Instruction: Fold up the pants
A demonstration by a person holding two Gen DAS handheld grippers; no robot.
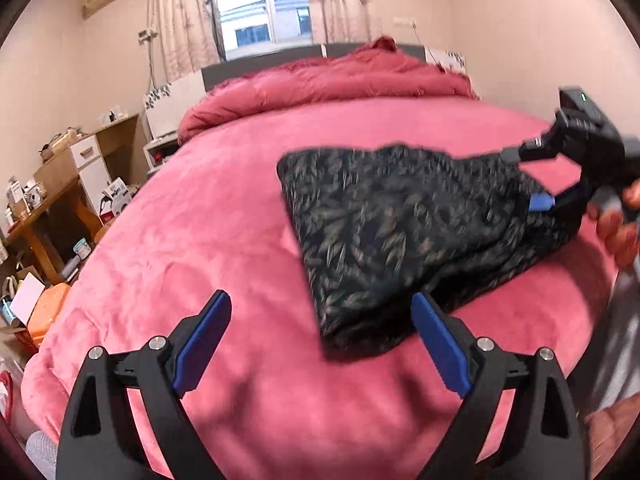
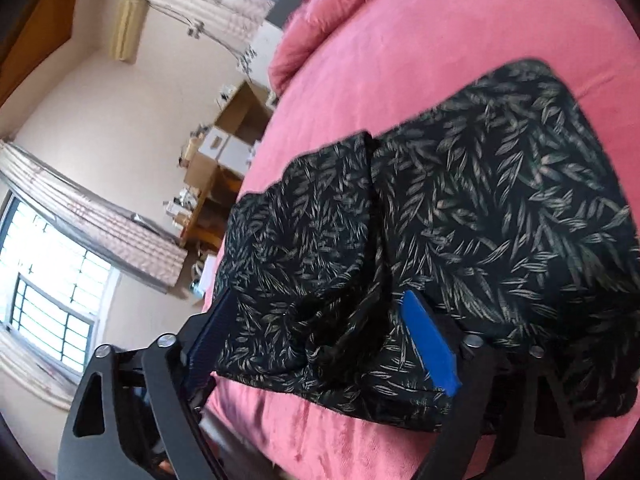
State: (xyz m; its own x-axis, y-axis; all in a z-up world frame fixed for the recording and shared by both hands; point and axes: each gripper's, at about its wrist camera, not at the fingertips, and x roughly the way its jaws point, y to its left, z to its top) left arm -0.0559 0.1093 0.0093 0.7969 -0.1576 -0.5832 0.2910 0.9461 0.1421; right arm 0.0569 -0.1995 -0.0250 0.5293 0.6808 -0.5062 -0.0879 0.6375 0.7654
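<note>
One pair of dark leaf-print pants (image 1: 400, 236) lies folded on one pink bed (image 1: 224, 216), toward 2 o'clock in the left view. Two grippers: the left gripper (image 1: 322, 344) is spread wide over bare blanket, nothing between its pads. The right gripper (image 2: 320, 344) straddles a bunched fold, pads apart, not pressing. One window (image 1: 264, 4) at 12 o'clock; a cluttered desk (image 1: 44, 220) at 9.
</note>
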